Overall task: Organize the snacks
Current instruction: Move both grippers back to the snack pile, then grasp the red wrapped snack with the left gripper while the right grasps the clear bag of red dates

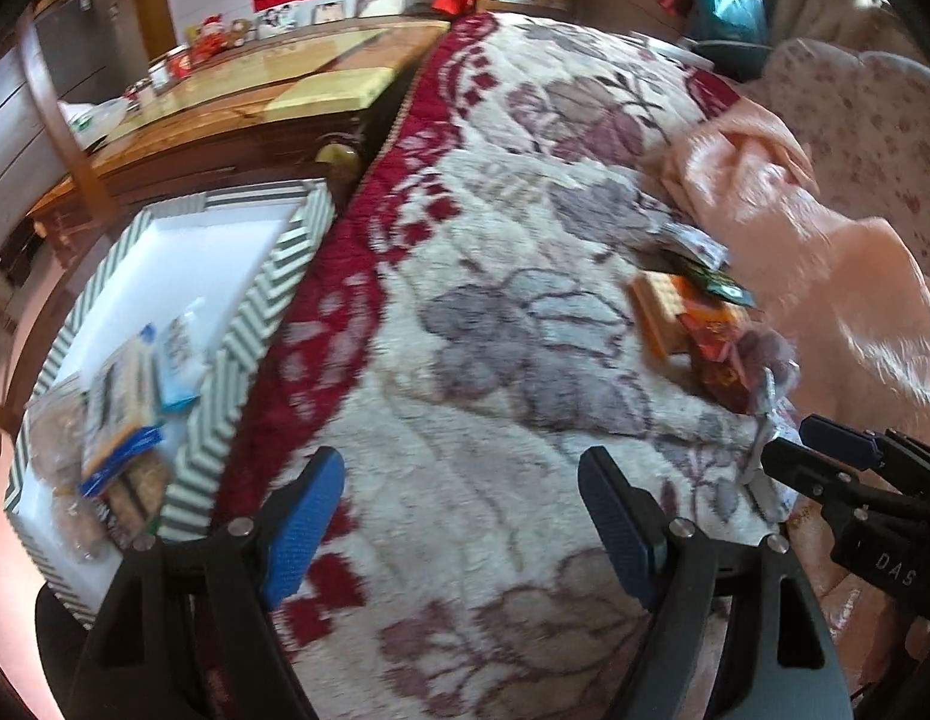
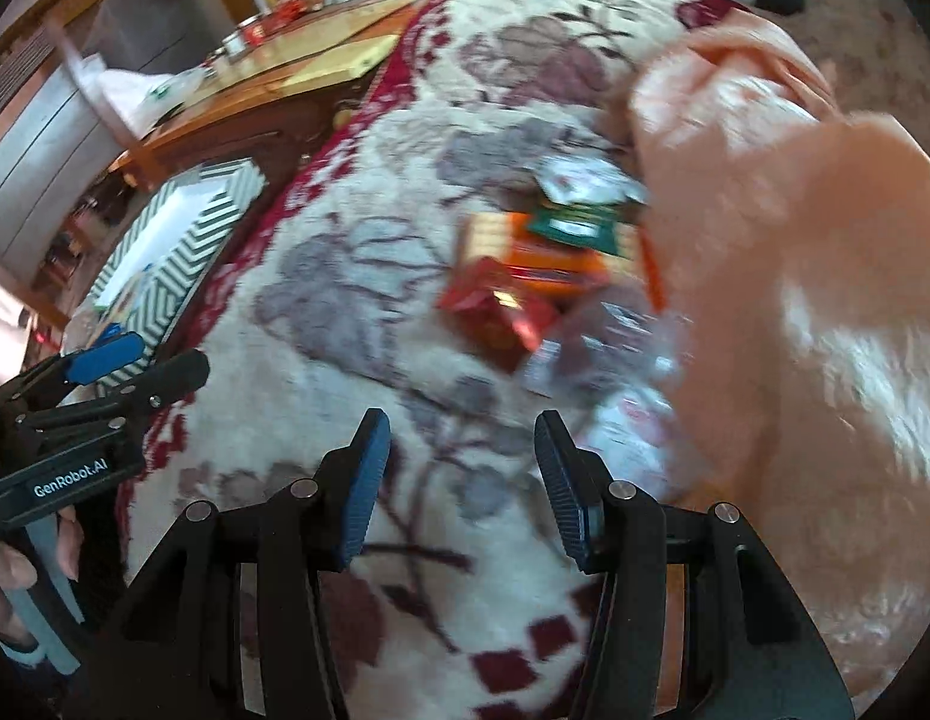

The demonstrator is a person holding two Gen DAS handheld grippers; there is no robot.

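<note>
Right wrist: snack packets (image 2: 525,276) (orange, red), blurred

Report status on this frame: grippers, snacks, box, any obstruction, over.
Left gripper open, empty; right gripper open, empty. Loose snack pile on floral blanket, beside peach blanket. Striped box partly filled. Path clear.

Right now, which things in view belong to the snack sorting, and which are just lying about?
Job:
- striped box, some packets already inside
- snack pile on the floral blanket
- left hand-held gripper and right hand-held gripper, both open and empty

Lying about:
- peach blanket
- wooden table with jars and ornaments
</note>
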